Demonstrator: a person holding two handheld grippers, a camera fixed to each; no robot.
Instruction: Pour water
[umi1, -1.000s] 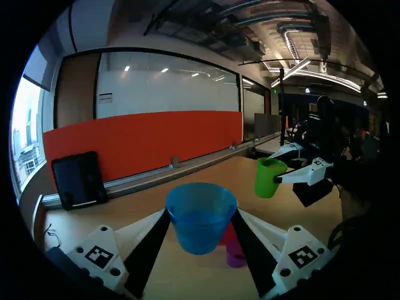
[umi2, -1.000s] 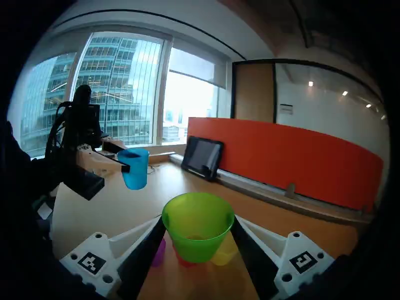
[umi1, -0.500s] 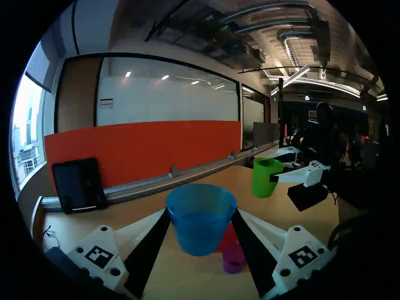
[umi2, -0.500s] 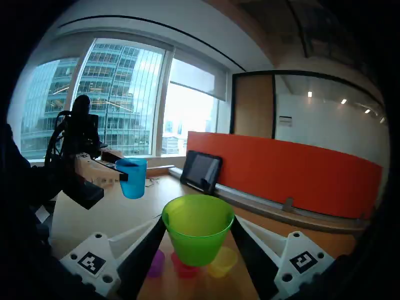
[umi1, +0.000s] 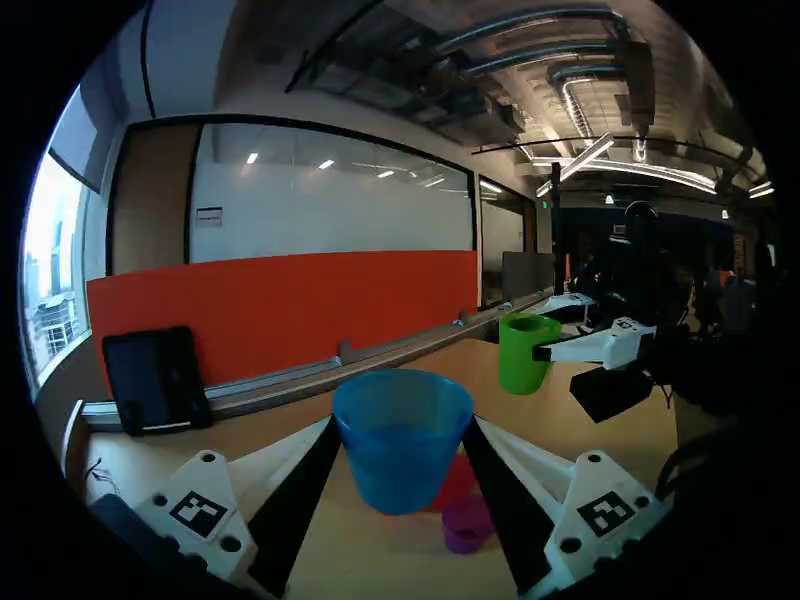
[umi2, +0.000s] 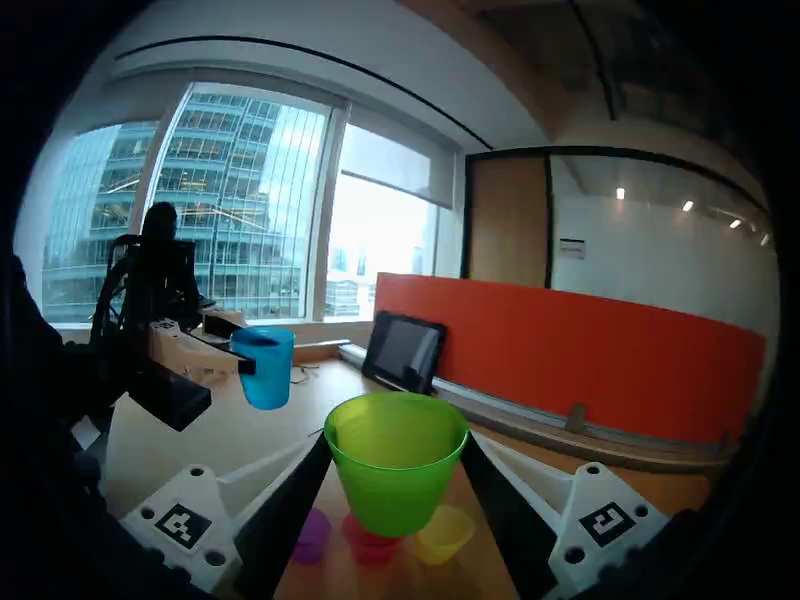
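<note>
The left gripper (umi1: 402, 432) is pinching a blue cup (umi1: 402, 455), the right gripper (umi2: 396, 452) a green cup (umi2: 396, 475), both hovering upright over the worktop (umi1: 560, 415), short of its far edge; pouring probably needs rims meeting, then tilting

green cup (umi2: 397, 465): higher above the counter (umi2: 230, 430) than before
yellow cup (umi2: 445, 532): more exposed below it
blue cup (umi1: 403, 450): raised; purple cup (umi1: 465, 522) more exposed

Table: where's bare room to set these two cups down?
Bare table lies between the tablet and the held blue cup, and right of the green cup, along the orange divider. Crowded under both cups: the purple cup, red cup and yellow cup stand there.
</note>
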